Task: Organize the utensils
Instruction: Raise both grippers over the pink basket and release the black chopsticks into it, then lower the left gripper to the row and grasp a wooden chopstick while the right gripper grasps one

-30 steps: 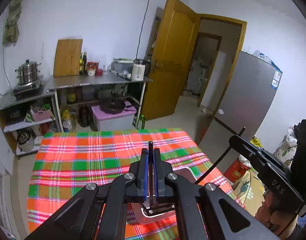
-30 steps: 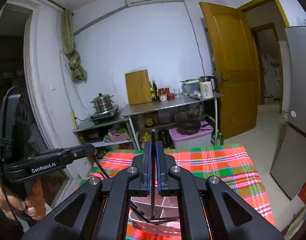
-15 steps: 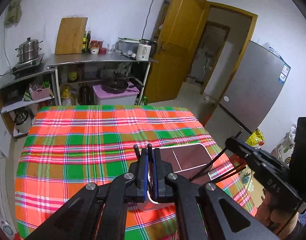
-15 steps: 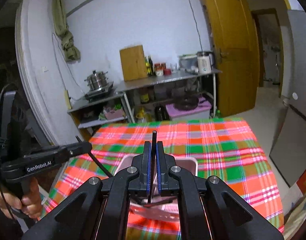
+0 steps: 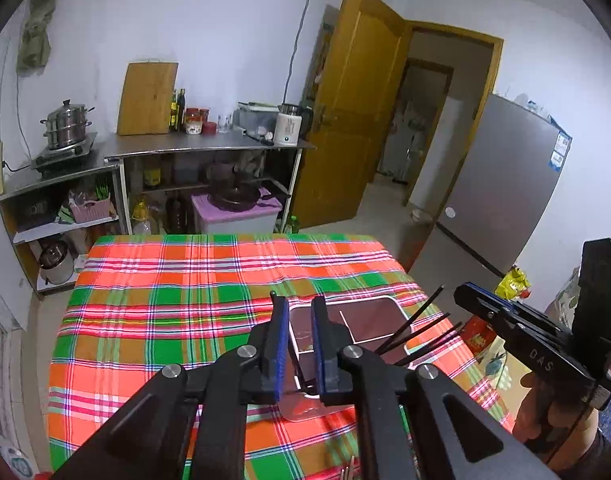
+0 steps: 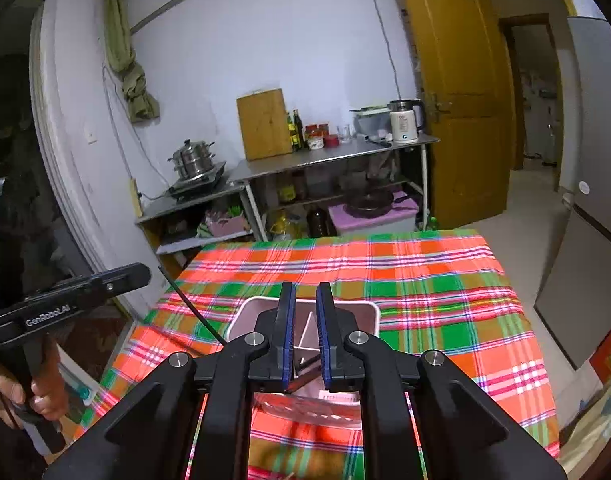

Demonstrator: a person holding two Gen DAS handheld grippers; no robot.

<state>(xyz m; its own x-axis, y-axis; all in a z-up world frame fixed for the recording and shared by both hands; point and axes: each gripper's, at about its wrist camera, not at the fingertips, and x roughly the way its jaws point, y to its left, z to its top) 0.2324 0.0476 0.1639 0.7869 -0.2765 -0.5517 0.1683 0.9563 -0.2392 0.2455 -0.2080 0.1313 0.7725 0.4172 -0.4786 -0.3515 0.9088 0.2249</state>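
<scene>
Left wrist view: we find the left gripper with its jaws now apart; half a second ago they were pressed together on a dark chopstick. Nothing is held between them at present. A thin dark chopstick lies in the gap below, slanting down into the pink divided container on the plaid-covered table. To the right, several more black chopsticks stand tilted in the container, just ahead of the other handheld unit.

Right wrist view: the right gripper likewise stands parted and empty, where it was shut on a chopstick in the earlier frames. Directly beneath it is the container, with its inner divider visible and a dark stick lying across the near compartment. At left, the other unit shows one black chopstick running down toward the container rim; whether it touches that unit we cannot tell.

Our judgement: both chopsticks have been released into the container, so this placement appears complete. We note what may be metal utensil tips at the near table edge, possibly still to be sorted.
</scene>
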